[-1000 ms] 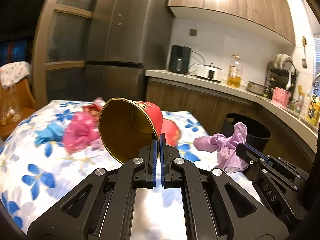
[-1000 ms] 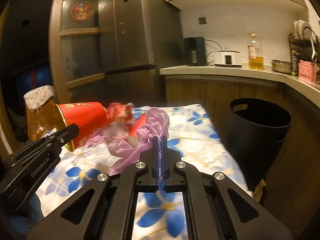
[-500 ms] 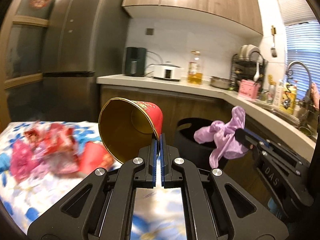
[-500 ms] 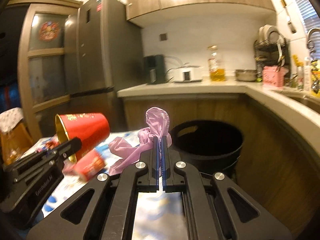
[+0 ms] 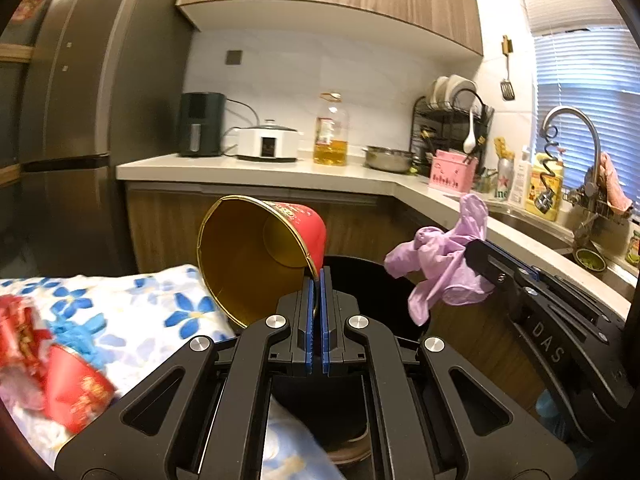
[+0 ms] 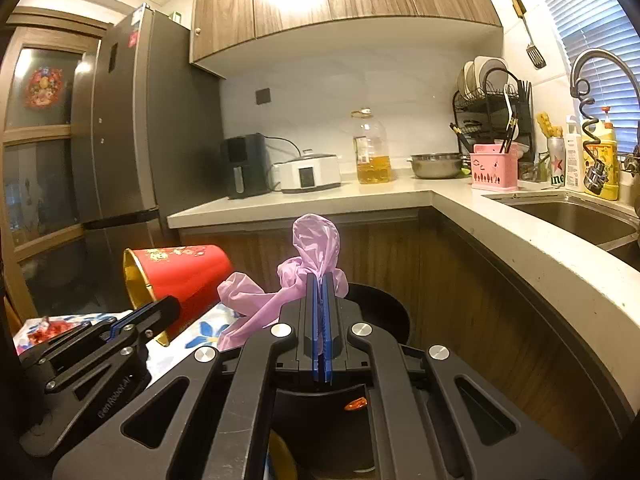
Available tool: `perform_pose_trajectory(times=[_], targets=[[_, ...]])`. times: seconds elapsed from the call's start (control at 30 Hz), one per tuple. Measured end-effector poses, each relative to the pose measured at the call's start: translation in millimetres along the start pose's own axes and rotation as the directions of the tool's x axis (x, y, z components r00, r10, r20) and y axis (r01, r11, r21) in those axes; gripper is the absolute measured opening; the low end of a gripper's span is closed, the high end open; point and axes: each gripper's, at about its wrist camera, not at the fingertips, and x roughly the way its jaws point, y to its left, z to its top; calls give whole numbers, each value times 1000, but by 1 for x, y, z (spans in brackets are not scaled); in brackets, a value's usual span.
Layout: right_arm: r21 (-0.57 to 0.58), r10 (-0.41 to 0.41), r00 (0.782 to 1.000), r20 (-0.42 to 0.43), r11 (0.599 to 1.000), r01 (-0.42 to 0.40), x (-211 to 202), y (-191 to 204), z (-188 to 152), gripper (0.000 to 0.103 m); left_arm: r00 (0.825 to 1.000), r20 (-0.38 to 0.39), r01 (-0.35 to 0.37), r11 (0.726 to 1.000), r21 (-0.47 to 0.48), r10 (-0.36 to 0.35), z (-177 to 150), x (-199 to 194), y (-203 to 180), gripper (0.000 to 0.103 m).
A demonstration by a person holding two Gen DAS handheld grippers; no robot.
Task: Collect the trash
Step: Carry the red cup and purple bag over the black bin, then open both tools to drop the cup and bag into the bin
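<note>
My left gripper [image 5: 316,276] is shut on the rim of a red paper cup with a gold inside [image 5: 256,256], held tilted in the air over the near edge of a black trash bin [image 5: 360,276]. My right gripper [image 6: 319,280] is shut on a crumpled purple glove [image 6: 312,248], held above the same bin [image 6: 384,312]. The cup also shows in the right wrist view [image 6: 188,276], and the glove in the left wrist view [image 5: 444,264]. Part of the bin is hidden behind the grippers.
A table with a floral cloth [image 5: 132,304] lies to the left, with a red cup [image 5: 76,392], red wrappers [image 5: 20,332] and a blue glove [image 5: 76,332]. A wooden counter [image 6: 520,240] curves around the bin. A grey fridge [image 6: 128,128] stands behind.
Both grippers have swung right, away from the table, carrying the cup and the glove. The black bin is now directly below them.
</note>
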Motion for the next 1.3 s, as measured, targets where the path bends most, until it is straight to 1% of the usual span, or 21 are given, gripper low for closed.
perform_pose_trajectory(times=[0.23, 0.77, 0.93, 1.03, 1.07, 1.1, 1.13, 1.17, 1.2, 1.23, 1.27, 1.3], targets=[[16, -2, 1000, -17, 1000, 3, 22, -12, -4, 3, 999, -28, 45, 999, 2, -45, -4, 33, -5, 2], [48, 20, 999, -44, 999, -18, 50, -22, -8, 3, 991, -57, 118, 993, -10, -118, -15, 72, -3, 2], [64, 37, 998, -53, 997, -33, 57, -26, -9, 3, 985, -87, 147, 989, -4, -146, -18, 82, -3, 3], [68, 40, 997, -60, 997, -36, 61, -27, -9, 3, 984, -98, 149, 989, 3, -148, -21, 85, -3, 5], [70, 41, 997, -64, 997, -37, 63, -27, -10, 3, 984, -100, 147, 989, 3, -146, -21, 86, -2, 7], [71, 41, 997, -66, 997, -36, 64, -27, -9, 3, 984, -103, 144, 990, -1, -143, -22, 87, -1, 13], [72, 42, 997, -68, 997, -37, 65, -28, -9, 3, 984, -104, 147, 989, -4, -147, -23, 87, 0, 22], [75, 42, 997, -68, 997, -37, 66, -28, -10, 3, 984, -104, 147, 989, -7, -147, -24, 87, 2, 27], [76, 41, 997, -69, 996, -35, 66, -28, -10, 4, 985, -98, 143, 990, -11, -143, -25, 86, 3, 39], [78, 40, 997, -71, 996, -34, 67, -29, -10, 4, 985, -93, 143, 990, -17, -143, -25, 85, 5, 47], [79, 41, 996, -75, 996, -35, 68, -30, -10, 5, 986, -85, 138, 990, -28, -140, -25, 83, 8, 50], [80, 42, 996, -78, 996, -35, 69, -30, -10, 8, 988, -82, 130, 991, -35, -132, -25, 82, 10, 56]])
